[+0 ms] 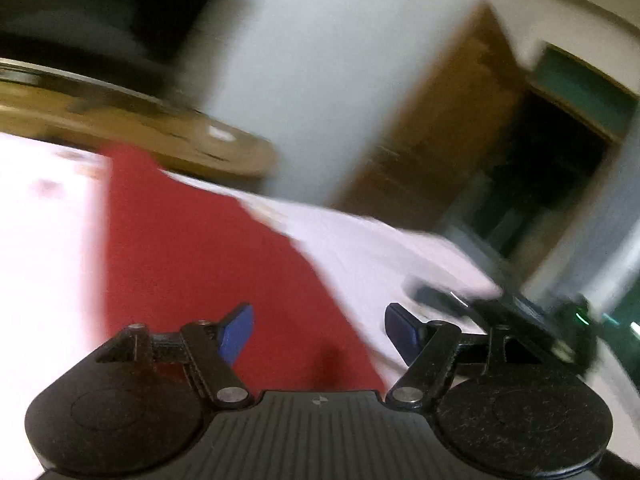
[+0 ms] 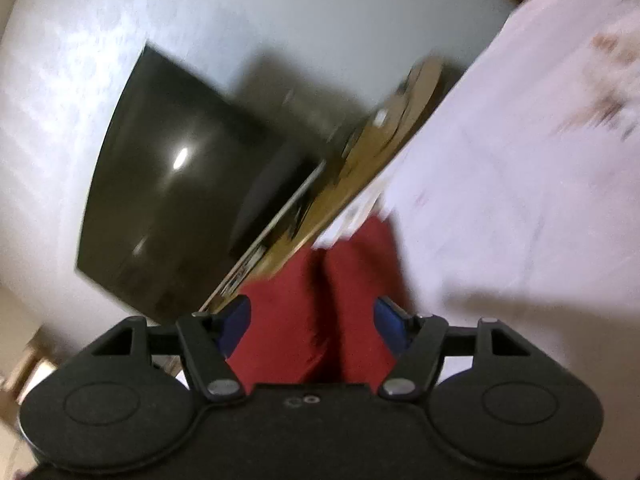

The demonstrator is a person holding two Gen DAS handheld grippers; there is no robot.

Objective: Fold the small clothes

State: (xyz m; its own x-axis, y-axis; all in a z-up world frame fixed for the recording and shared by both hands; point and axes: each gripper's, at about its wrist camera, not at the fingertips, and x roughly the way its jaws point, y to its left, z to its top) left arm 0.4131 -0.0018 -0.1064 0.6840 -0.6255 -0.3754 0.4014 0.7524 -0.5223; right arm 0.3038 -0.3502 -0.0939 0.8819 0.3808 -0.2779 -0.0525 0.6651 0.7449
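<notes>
A red garment (image 1: 192, 248) lies on a white printed sheet (image 1: 40, 248). In the left wrist view it runs away from me as a long strip. My left gripper (image 1: 320, 320) stands open just above its near end, and the blue pads (image 1: 238, 332) do not press on the cloth. The right wrist view shows the red garment (image 2: 360, 256) with a dark crease down its middle. My right gripper (image 2: 312, 312) is open over it, with the cloth below the gap and not pinched. Both views are blurred.
A wooden board (image 1: 132, 120) edges the sheet at the back. A dark screen (image 2: 168, 184) hangs on the pale wall behind it. At the right are a wooden door (image 1: 440, 120) and a dark doorway (image 1: 552, 168). A dark blurred device (image 1: 520, 320) lies over the sheet at the right.
</notes>
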